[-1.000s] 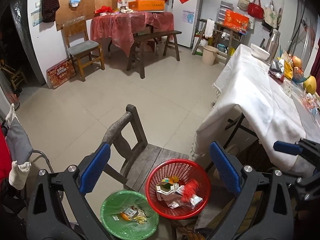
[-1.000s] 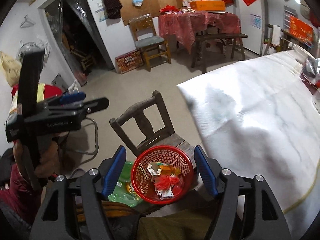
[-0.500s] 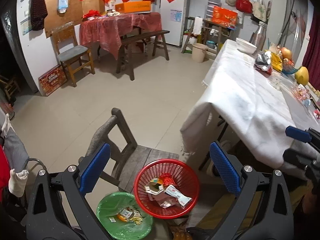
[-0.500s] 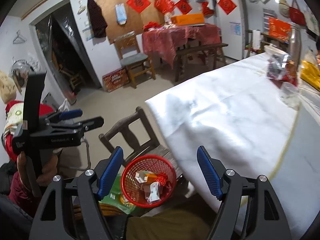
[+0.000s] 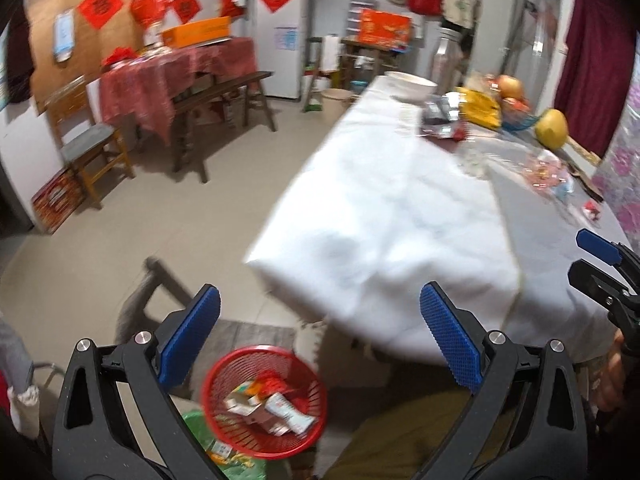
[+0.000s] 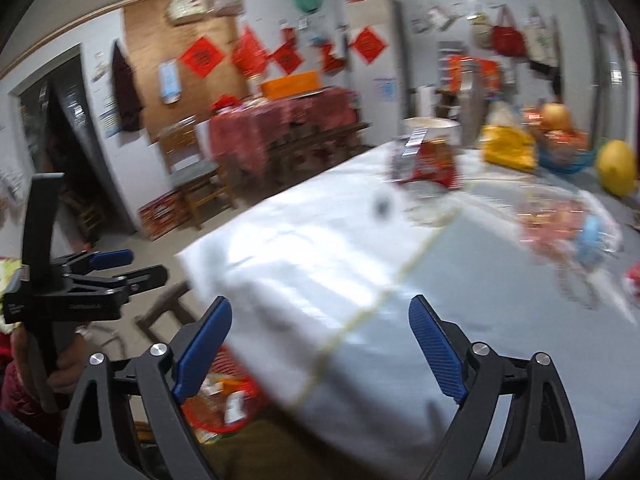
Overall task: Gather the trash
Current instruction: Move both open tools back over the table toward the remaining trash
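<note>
Long table w/ white cloth fills most of both views; near corner of the tabletop bare, far end crowded. Along the far edge: white bowl, dark snack packet, yellow bag, blue fruit bowl w/ orange fruit, yellow pomelo just beside it. On the right side of the tabletop, scattered candy wrappers, blurred, can't tell how many.

Wooden chair stands off the table's near corner. On its seat sits the red basket, holding cartons and wrappers, i.e. collected trash. Green basin lies partly under the basket's near edge, also w/ scraps inside.

Left gripper: jaws spread wide, nothing btwn them, held above the chair and basket, touching neither. Right gripper: jaws opening, already wide apart, nothing btwn them, over the tabletop's near corner; basket shows only partly below its left finger. Each gripper also shows at the edge of the other's view, a hand on the left one's handle.
</note>
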The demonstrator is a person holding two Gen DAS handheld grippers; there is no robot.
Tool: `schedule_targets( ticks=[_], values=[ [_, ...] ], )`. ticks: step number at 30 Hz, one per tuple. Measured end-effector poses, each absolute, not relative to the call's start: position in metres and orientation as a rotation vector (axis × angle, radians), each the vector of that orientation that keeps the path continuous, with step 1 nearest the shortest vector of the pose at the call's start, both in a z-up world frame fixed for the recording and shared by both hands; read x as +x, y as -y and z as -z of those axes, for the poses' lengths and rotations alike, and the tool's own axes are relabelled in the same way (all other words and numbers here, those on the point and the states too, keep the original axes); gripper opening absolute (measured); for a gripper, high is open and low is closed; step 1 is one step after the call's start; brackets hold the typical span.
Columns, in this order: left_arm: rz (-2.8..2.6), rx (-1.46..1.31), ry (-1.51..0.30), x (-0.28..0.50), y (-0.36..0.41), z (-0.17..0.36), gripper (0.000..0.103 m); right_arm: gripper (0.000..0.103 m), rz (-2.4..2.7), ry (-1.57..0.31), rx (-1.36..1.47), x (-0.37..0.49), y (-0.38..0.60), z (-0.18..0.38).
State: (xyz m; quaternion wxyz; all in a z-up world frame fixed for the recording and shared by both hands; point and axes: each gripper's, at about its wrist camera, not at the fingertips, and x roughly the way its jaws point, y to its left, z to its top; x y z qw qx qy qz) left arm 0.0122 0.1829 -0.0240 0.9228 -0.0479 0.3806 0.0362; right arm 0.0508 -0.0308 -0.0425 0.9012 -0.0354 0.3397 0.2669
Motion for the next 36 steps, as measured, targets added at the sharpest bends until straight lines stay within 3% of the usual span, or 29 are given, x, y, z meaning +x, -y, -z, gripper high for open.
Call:
schedule_targets(
  ticks=[17,36],
  values=[
    [0.14,-0.002,-0.841,0.17,-0.039,0.028,0.096,0.097,-0.109,-0.635,0.022,0.125,0.202,0.044],
    [0.019,-0.006,-0.893,0.272,-0.019,0.056,0.094,0.097,-0.134,-0.743,0.282,0.16,0.262,0.064]
  ],
)
